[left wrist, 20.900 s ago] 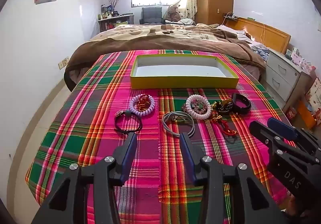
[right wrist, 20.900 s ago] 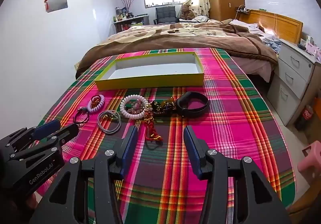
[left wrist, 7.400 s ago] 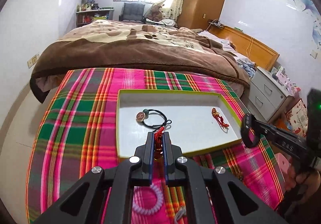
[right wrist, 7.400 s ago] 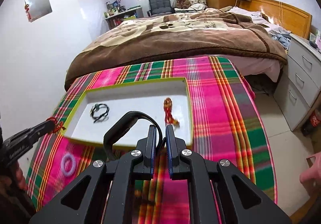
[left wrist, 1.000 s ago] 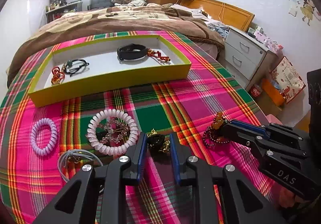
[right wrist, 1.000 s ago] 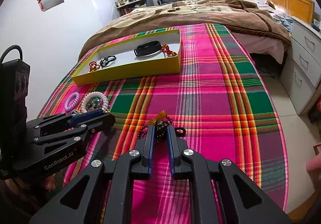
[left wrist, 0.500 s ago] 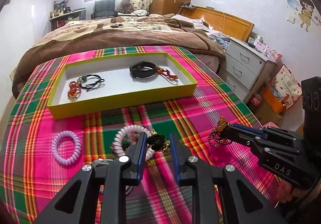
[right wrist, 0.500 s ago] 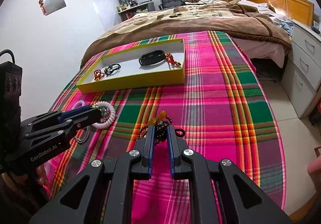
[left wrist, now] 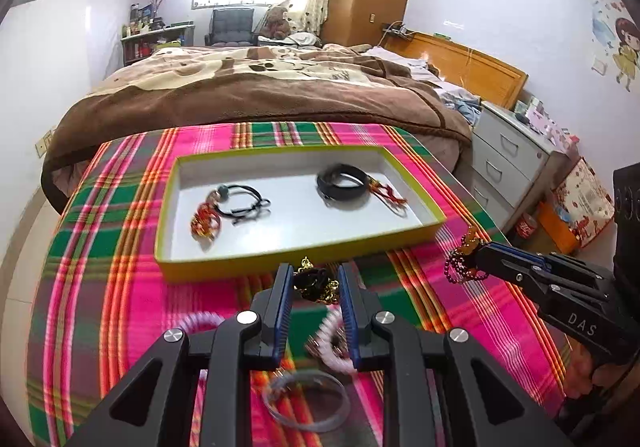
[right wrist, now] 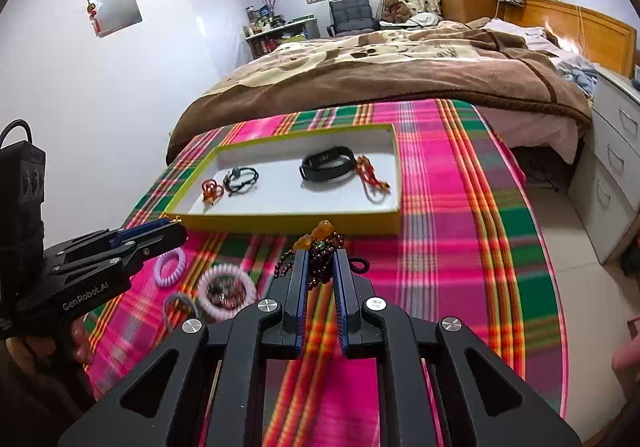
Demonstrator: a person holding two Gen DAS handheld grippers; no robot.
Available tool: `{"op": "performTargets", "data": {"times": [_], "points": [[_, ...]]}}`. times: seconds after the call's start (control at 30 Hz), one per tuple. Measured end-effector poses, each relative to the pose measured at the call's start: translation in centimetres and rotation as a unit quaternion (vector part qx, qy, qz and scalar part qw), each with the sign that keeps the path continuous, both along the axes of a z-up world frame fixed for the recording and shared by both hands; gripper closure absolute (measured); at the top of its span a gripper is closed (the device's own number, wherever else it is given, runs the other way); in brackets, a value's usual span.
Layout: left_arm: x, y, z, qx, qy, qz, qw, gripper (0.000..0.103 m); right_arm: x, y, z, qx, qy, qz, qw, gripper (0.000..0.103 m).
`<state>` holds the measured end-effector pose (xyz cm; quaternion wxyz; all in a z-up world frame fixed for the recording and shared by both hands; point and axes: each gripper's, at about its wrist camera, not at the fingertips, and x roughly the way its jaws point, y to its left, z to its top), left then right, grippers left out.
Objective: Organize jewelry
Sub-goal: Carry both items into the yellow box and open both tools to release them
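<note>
My left gripper [left wrist: 314,283] is shut on a black and gold bracelet [left wrist: 312,287], lifted off the cloth just before the yellow-rimmed tray [left wrist: 280,261]. My right gripper [right wrist: 320,267] is shut on a dark red bead bracelet [right wrist: 322,253] with amber beads, also near the tray's front wall [right wrist: 288,223]. In the tray lie a black band [left wrist: 342,181], a red knotted cord [left wrist: 390,199], a black cord bracelet [left wrist: 244,203] and a red charm [left wrist: 204,223]. On the cloth remain a lilac coil tie [right wrist: 170,267], a pink-white bead bracelet [right wrist: 226,289] and a grey hoop [left wrist: 306,399].
The plaid cloth [right wrist: 460,215] covers a table that ends at the right, with white drawers [right wrist: 612,167] beyond the edge. A bed with a brown blanket [left wrist: 260,87] stands right behind the tray. A hand shows at the far right edge.
Both grippers have risen and moved forward toward the tray, each still carrying its bracelet. The items left on the cloth now lie below and behind the fingertips.
</note>
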<state>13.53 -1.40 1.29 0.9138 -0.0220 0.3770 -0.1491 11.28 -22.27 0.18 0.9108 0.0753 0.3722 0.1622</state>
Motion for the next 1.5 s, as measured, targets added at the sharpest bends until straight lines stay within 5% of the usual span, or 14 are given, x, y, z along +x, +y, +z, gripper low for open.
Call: {"op": "performTargets", "data": {"times": [0.67,1.5], "points": [[7.9,3.3,-2.5,0.002,0.029,0.034,0.9990,0.080,9.9,2.9,-1.5,-0.008,0.023,-0.005,1.000,0.091],[9.8,2.4,-5.3,0.000,0.065,0.030,0.9974,0.080,11.3,3.4,-3.9,-0.062,0.053,-0.013,0.997,0.091]]}}
